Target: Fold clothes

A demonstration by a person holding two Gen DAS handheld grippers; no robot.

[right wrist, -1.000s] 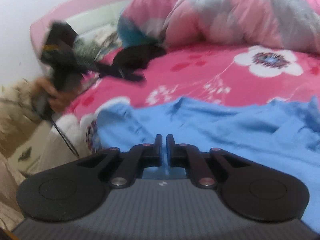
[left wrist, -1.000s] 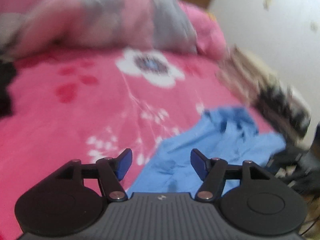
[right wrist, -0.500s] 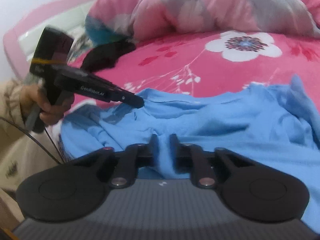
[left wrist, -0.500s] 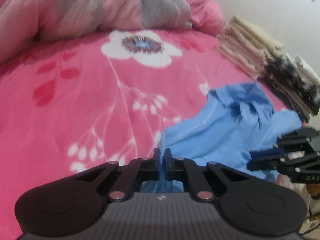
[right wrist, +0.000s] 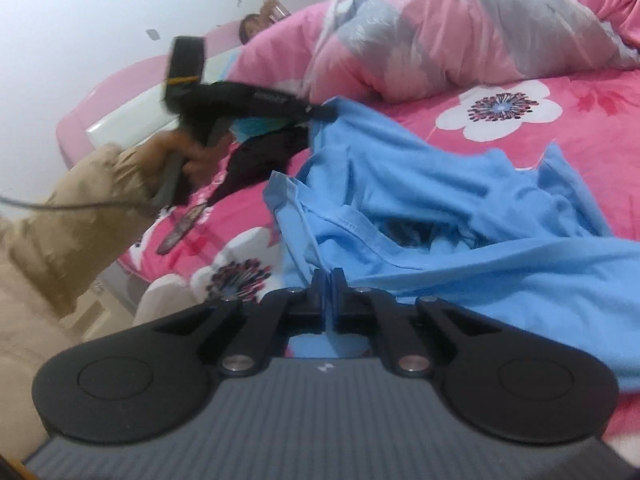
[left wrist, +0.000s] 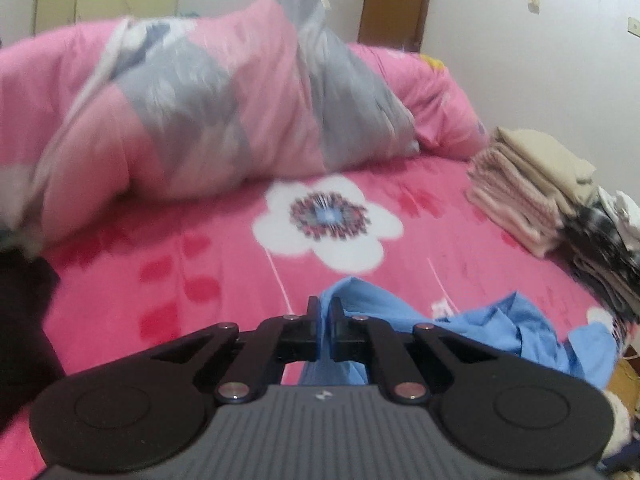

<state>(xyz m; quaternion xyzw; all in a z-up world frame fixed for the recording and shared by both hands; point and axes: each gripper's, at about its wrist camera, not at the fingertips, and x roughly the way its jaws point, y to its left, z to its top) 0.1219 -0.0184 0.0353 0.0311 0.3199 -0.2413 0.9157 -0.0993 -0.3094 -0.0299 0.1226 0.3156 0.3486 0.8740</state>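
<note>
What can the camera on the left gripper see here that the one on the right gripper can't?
Only the left wrist view shows the stack of folded clothes at the bed's edge. Only the right wrist view shows the left gripper from outside, a hand holding it, and a black garment. Both show the blue shirt pinched in shut jaws, the pink floral bedspread and the quilt.

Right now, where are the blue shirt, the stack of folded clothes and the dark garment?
blue shirt [right wrist: 460,200]: right wrist view, on its bunched middle.
stack of folded clothes [left wrist: 524,188]: left wrist view, on the beige layered edge.
dark garment [right wrist: 264,156]: right wrist view, on its middle, beyond the shirt.
</note>
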